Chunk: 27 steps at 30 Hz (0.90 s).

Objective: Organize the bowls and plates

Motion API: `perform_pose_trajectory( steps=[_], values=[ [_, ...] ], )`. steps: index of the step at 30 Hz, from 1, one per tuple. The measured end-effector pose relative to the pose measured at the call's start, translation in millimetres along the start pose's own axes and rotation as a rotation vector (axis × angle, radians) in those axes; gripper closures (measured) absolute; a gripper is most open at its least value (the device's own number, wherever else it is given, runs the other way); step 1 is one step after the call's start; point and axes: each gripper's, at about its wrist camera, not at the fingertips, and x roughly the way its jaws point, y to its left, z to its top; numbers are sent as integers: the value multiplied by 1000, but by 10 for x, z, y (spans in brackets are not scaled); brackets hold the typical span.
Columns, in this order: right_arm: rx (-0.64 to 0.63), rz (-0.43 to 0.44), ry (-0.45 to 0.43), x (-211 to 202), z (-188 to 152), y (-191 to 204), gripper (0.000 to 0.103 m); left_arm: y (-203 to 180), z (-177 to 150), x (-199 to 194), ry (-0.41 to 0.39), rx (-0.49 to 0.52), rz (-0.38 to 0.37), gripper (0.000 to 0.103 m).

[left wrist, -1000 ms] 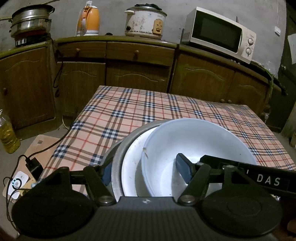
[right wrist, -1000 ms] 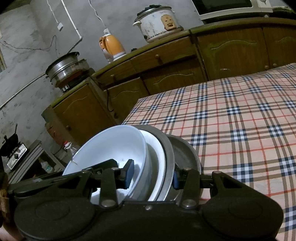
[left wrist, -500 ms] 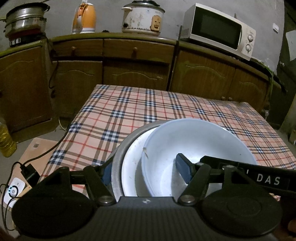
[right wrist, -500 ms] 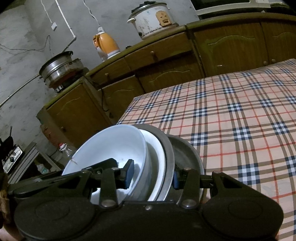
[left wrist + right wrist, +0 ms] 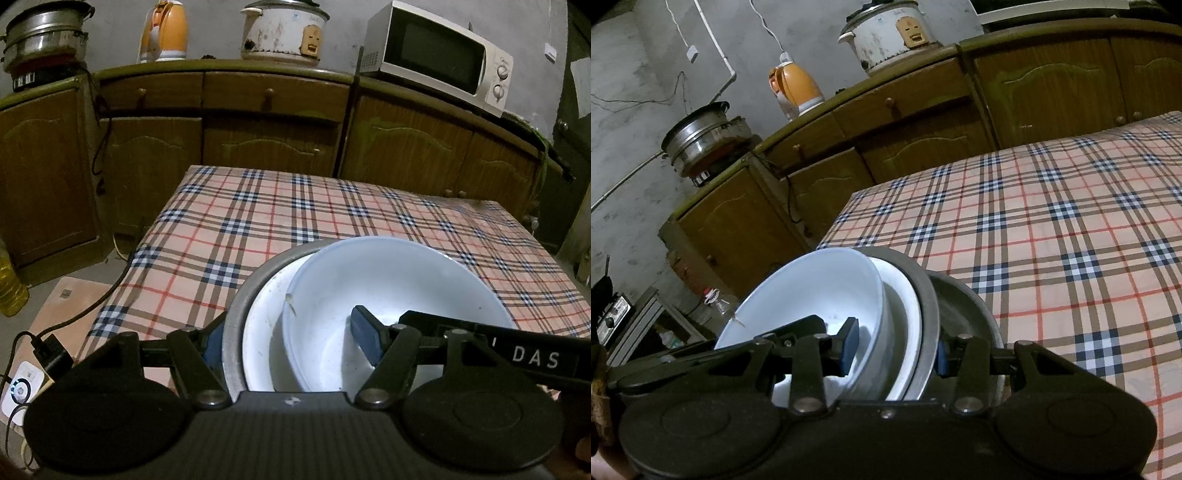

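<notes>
A stack of dishes is held between both grippers above the near edge of the plaid-covered table [image 5: 295, 221]. It is a white bowl [image 5: 391, 280] nested in a white plate [image 5: 266, 325] inside a metal plate [image 5: 236, 317]. My left gripper [image 5: 291, 343] is shut on the stack, one finger inside the bowl, one outside the metal rim. My right gripper [image 5: 894, 350] is shut on the same stack: white bowl [image 5: 820, 291], white plate [image 5: 905, 325], metal plate [image 5: 927, 302]. A second metal plate [image 5: 964, 306] sits behind them.
Wooden cabinets [image 5: 258, 122] run behind the table, bearing a microwave [image 5: 439, 55], a rice cooker [image 5: 284, 29], an orange kettle [image 5: 162, 31] and a steel pot [image 5: 40, 33]. A cable and charger [image 5: 48, 350] and an oil bottle [image 5: 11, 291] are on the floor at left.
Both grippers have moved together with the stack, rising a little and tilting; the table and cabinets sit lower and farther in view. The grip has not changed.
</notes>
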Motion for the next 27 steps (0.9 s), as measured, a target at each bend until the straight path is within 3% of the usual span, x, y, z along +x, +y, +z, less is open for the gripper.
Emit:
perform_pose_trajectory(
  steps=[27],
  values=[
    [29, -3, 26, 89, -158, -104, 52, -9, -109, 94, 36, 21, 2, 32]
  ],
)
